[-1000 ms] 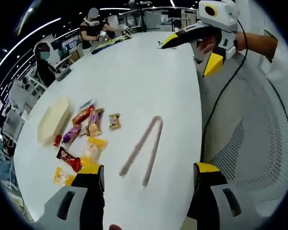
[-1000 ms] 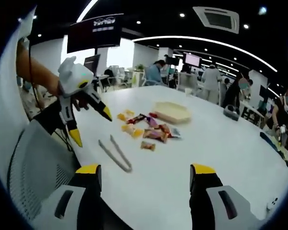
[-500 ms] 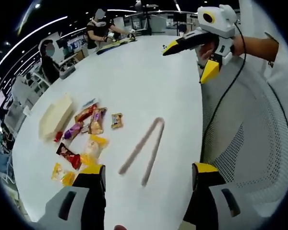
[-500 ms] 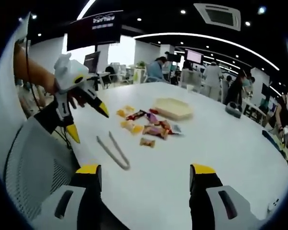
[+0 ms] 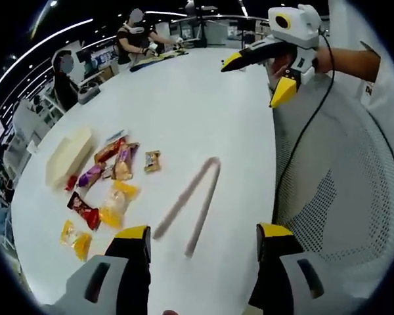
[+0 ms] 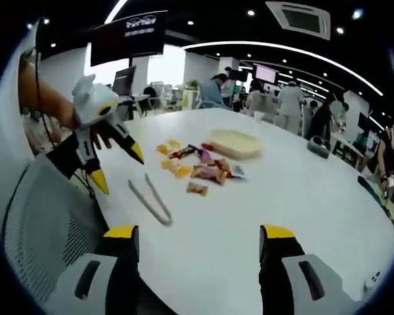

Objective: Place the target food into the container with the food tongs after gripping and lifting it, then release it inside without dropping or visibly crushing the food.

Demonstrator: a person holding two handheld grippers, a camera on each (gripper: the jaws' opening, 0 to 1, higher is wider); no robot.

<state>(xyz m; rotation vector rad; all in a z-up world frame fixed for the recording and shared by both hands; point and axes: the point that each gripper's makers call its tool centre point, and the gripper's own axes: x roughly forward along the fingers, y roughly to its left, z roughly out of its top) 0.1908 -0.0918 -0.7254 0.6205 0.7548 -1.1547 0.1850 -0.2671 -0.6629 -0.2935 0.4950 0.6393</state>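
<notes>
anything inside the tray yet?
Nothing seen inside the tray; its near wall hides part of the floor. The snacks lie beside it on the table, a red packet at its end.

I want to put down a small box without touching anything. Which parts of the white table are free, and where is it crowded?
Free: the wide table stretch on the far side of the tongs from the snack packets, and past the tray. Crowded: the packets between tongs and tray.
</notes>
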